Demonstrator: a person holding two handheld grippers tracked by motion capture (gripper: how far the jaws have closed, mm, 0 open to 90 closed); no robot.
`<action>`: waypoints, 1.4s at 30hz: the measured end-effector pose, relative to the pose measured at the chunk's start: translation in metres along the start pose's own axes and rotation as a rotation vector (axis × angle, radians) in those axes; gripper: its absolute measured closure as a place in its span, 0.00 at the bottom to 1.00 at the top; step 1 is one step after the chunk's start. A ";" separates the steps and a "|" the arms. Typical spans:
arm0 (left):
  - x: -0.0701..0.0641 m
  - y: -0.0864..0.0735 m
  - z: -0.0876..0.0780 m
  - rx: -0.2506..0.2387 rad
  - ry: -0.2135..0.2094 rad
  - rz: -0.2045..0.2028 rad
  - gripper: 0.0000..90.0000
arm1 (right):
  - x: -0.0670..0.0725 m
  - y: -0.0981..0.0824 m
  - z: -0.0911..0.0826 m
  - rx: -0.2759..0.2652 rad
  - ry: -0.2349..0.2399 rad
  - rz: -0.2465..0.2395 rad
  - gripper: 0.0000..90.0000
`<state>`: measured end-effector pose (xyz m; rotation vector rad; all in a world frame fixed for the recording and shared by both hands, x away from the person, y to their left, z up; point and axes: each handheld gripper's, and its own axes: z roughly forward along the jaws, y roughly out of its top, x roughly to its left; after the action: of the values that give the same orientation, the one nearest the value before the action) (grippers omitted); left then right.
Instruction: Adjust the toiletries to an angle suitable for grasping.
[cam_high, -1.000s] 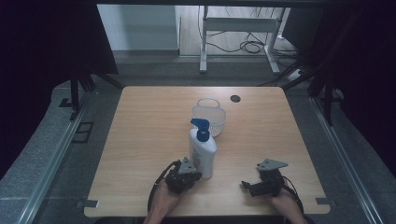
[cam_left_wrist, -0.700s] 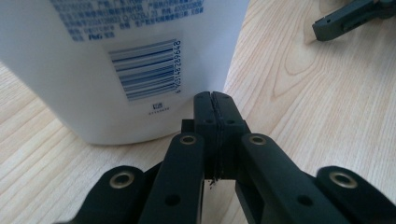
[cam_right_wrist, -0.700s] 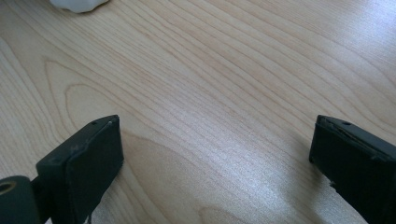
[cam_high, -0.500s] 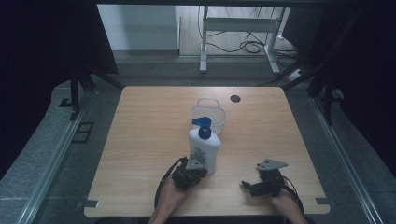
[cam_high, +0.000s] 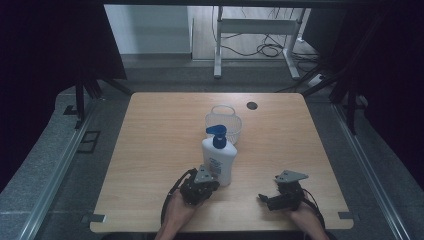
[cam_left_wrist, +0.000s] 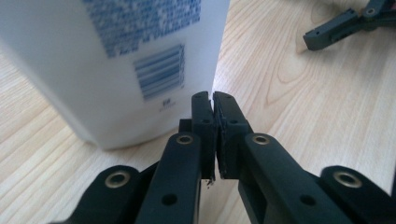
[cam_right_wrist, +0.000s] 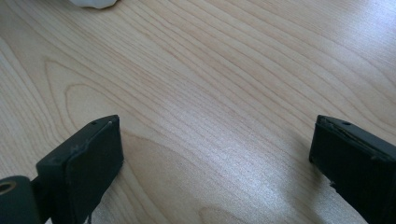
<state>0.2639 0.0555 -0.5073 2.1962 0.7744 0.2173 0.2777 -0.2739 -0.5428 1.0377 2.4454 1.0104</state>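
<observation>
A white pump bottle (cam_high: 219, 160) with a blue pump head stands upright near the middle of the wooden table (cam_high: 160, 150). My left gripper (cam_high: 212, 182) lies at the bottle's foot, its tips against the near left side. In the left gripper view its jaws (cam_left_wrist: 213, 100) are shut to a hairline gap beside the bottle's (cam_left_wrist: 116, 60) barcode label. They have just been opening slightly, and nothing is between them. My right gripper (cam_high: 263, 199) rests on the table to the right, pointing left. Its jaws (cam_right_wrist: 215, 140) are open over bare wood.
A clear plastic basket (cam_high: 223, 122) stands just behind the bottle. A dark round hole (cam_high: 251, 105) sits near the table's far edge. The right gripper's jaws (cam_left_wrist: 345, 25) show at the top right of the left gripper view. The table's front edge lies just below both hands.
My left gripper has shifted slightly at the bottle's foot. The bottle, the basket and the right gripper stand as before.
</observation>
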 end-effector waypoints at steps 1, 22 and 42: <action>0.000 -0.003 -0.001 -0.001 -0.001 -0.004 0.94 | 0.000 0.000 0.000 0.000 0.000 0.000 0.02; 0.011 -0.037 -0.022 0.009 0.065 -0.071 0.58 | 0.000 0.000 0.001 0.005 0.008 -0.006 0.00; 0.016 -0.058 -0.018 0.062 0.151 -0.103 0.21 | 0.000 0.001 0.001 0.007 0.008 -0.007 0.00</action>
<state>0.2434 0.1057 -0.5390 2.2093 0.9864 0.3138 0.2781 -0.2729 -0.5430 1.0289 2.4585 1.0063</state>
